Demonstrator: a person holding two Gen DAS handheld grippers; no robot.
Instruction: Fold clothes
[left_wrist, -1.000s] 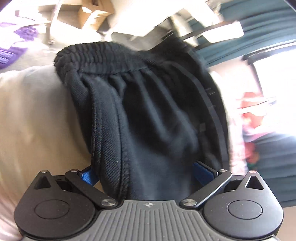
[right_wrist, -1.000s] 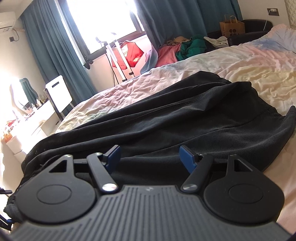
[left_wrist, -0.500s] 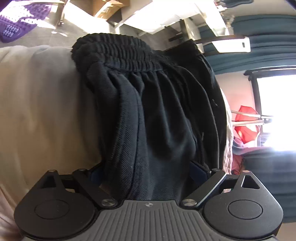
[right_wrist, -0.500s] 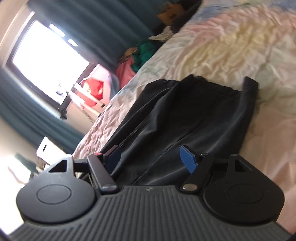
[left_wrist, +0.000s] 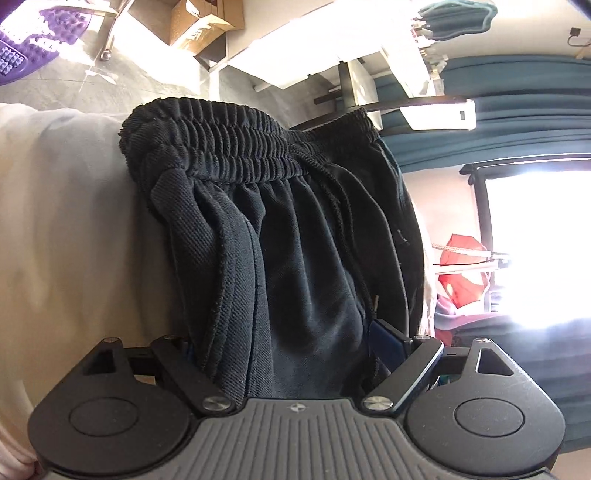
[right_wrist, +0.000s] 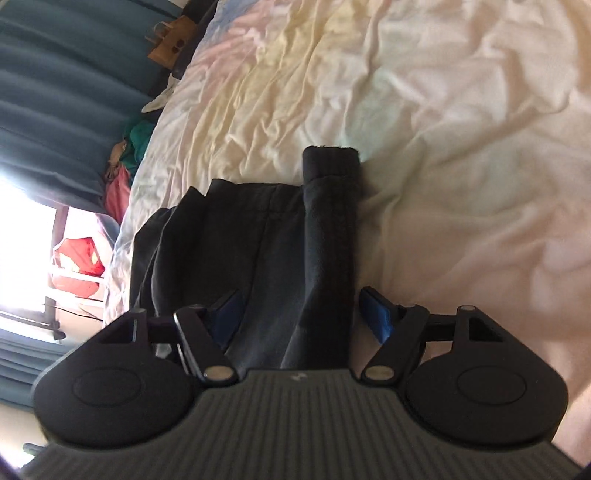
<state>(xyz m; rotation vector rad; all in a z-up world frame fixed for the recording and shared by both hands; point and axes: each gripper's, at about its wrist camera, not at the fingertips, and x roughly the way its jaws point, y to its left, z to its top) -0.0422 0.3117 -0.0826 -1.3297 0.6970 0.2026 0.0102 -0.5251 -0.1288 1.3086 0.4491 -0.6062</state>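
A: Item one, the black trousers (left_wrist: 295, 236). Where were they?

B: On the bed (right_wrist: 461, 147), waistband (left_wrist: 229, 144) near its edge, the legs running up the sheet; one leg end (right_wrist: 330, 158) lay past the other. Partly gathered, so either mid-fold or being straightened for one.

A: Left gripper (left_wrist: 280, 354)?

B: Fingers spread wide, bunched cloth lying between them; a firm hold could not be confirmed.

A: Right gripper (right_wrist: 299, 314)?

B: Also spread, straddling the long leg, no pinch visible.

A: Advice on handling?

B: Soft, heavy knit; likely to sag. Both layers should be taken together, edges matched, the drawstring (left_wrist: 351, 236) tucked clear.

A: Surroundings?

B: Cardboard box (left_wrist: 207, 26) on the floor, teal curtains (right_wrist: 66, 74), heaped clothes (right_wrist: 129, 155) at the bed's far side. Rumpled sheet may drag.
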